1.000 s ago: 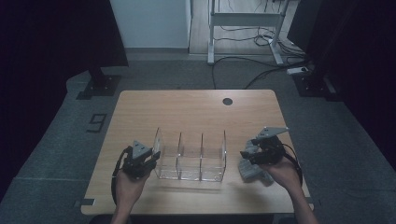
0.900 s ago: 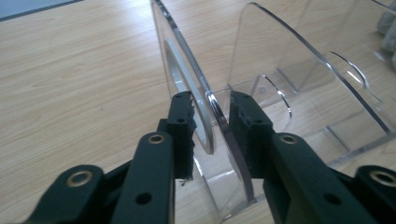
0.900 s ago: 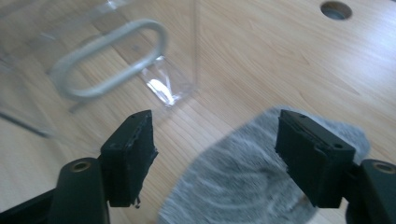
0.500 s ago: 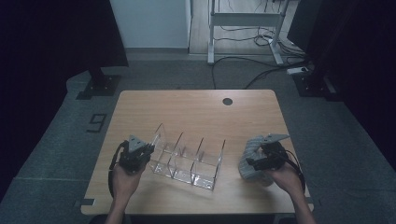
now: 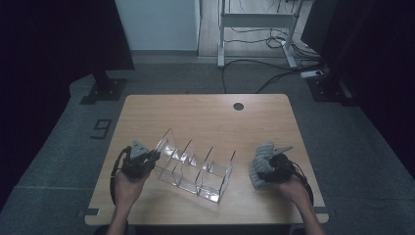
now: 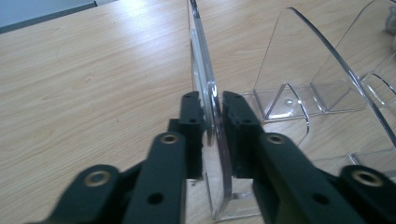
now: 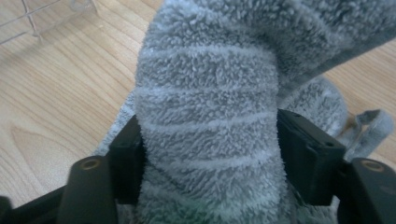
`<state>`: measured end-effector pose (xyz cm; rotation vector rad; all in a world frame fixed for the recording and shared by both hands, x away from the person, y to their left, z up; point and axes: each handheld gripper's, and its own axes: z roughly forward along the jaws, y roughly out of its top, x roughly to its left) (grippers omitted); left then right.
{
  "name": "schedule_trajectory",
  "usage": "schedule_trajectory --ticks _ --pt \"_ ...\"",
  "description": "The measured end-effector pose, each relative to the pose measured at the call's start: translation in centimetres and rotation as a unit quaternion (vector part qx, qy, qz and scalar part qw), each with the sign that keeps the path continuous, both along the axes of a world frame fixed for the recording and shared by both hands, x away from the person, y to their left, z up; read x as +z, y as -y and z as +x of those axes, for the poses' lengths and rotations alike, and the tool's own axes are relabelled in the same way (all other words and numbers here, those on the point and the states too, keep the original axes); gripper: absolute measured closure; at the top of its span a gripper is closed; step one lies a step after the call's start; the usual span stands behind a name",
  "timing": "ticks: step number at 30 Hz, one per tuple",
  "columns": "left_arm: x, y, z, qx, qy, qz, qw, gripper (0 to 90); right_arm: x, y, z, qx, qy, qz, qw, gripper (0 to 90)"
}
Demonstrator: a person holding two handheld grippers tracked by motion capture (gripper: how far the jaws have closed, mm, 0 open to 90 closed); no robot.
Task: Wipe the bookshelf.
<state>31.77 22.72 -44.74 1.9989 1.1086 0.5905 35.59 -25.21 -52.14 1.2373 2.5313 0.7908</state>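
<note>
Nearest the person, the left gripper (image 5: 152,157) pinches the end wall of the clear organizer (image 5: 195,166), jaws just eased a touch, pads against the panel. Right of the organizer, well apart, the right gripper (image 5: 258,166) squeezes a grey cloth (image 7: 210,116), jaws just closing. Beyond the organizer lies bare table (image 5: 205,112).

free: far half of table (image 5: 205,112) (bare wood) | block: clear organizer (image 5: 195,166) btwn hands, near edge

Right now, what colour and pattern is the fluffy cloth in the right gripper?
Grey with thin paler stripes, the fluffy cloth shows best in the right gripper view.
</note>
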Motion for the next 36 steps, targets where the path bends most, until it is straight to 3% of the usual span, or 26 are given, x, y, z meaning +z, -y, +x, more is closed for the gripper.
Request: schedule_trajectory --ticks 4,8,13,22,36 --pt "-0.2 -0.2 0.0 -0.001 -0.004 -0.01 0.9999 76.9 0.0 -0.1 -0.2 0.0 -0.002 -0.002 1.0 46.1" --pt "-0.2 0.1 0.0 0.004 0.002 -0.001 1.0 82.1 0.4 -0.3 -0.5 0.0 0.007 -0.008 0.9999 50.0" --pt "-0.3 0.1 0.1 0.009 0.004 -0.002 1.0 83.5 1.6 -0.2 -1.1 0.001 0.026 0.007 0.9996 50.4" --pt "-0.3 0.1 0.1 0.007 0.007 0.0 1.0 83.7 4.9 -1.2 -2.2 0.026 0.068 0.074 0.9945 50.3" --pt "-0.4 0.1 0.2 0.003 0.01 0.002 0.9999 83.9 7.9 -5.5 -0.9 0.078 0.082 0.086 0.9899 49.8"
